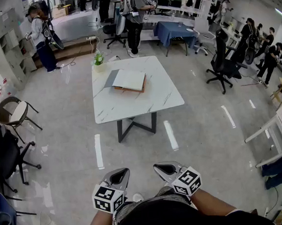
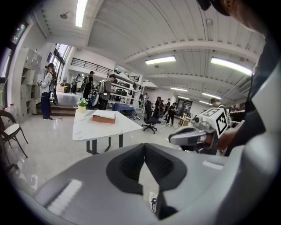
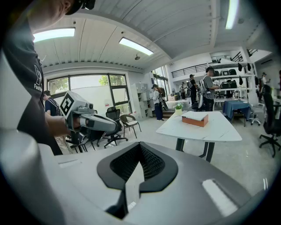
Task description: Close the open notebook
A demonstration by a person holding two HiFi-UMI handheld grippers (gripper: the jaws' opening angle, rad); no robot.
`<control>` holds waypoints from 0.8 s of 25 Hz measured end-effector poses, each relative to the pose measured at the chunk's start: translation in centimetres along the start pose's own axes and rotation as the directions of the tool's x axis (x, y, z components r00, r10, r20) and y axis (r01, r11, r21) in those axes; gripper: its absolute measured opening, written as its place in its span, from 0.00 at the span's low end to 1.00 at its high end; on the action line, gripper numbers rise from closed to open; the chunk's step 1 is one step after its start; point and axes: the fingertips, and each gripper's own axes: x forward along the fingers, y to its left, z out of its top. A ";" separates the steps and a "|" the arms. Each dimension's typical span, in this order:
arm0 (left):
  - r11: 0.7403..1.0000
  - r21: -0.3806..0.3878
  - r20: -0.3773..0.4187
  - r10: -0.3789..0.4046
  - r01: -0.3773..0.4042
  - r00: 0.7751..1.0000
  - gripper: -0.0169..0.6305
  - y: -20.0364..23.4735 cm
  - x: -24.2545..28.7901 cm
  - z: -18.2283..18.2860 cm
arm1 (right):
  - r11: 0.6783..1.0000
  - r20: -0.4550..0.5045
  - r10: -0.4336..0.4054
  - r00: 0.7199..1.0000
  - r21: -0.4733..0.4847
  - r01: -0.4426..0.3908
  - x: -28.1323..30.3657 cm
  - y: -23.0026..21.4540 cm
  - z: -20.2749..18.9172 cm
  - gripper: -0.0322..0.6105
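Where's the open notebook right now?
In the head view the notebook lies open on the white table, toward its far left corner, beside the small potted plant.

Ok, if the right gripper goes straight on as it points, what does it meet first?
Nothing close: the right gripper faces bare floor; the table stands farther off, slightly right of its line, I think.

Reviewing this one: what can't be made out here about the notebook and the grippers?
- Notebook: far off and small in every view, so its pages cannot be read.
- Brown block under its pages: too small to tell whether it is the notebook's own page edge or a separate thing.
- Hands holding the left gripper and right gripper: hidden beneath the marker cubes in the head view.
- Table: its top hides the far legs in the head view.
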 end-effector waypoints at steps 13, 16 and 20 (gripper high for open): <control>0.999 -0.033 0.016 0.009 -0.008 1.000 0.12 1.0 -0.6 0.0 | 0.997 0.062 -0.040 0.997 0.070 0.035 0.5 -0.8 0.9 0.05; 0.999 -0.051 0.019 0.011 -0.010 1.000 0.12 1.0 -0.8 0.0 | 0.997 0.044 -0.056 0.997 0.060 0.053 0.5 -0.7 0.4 0.05; 0.999 -0.044 0.017 0.019 -0.018 1.000 0.12 1.4 -1.1 -0.2 | 0.995 0.037 -0.069 0.997 0.081 0.066 0.7 -0.7 0.0 0.05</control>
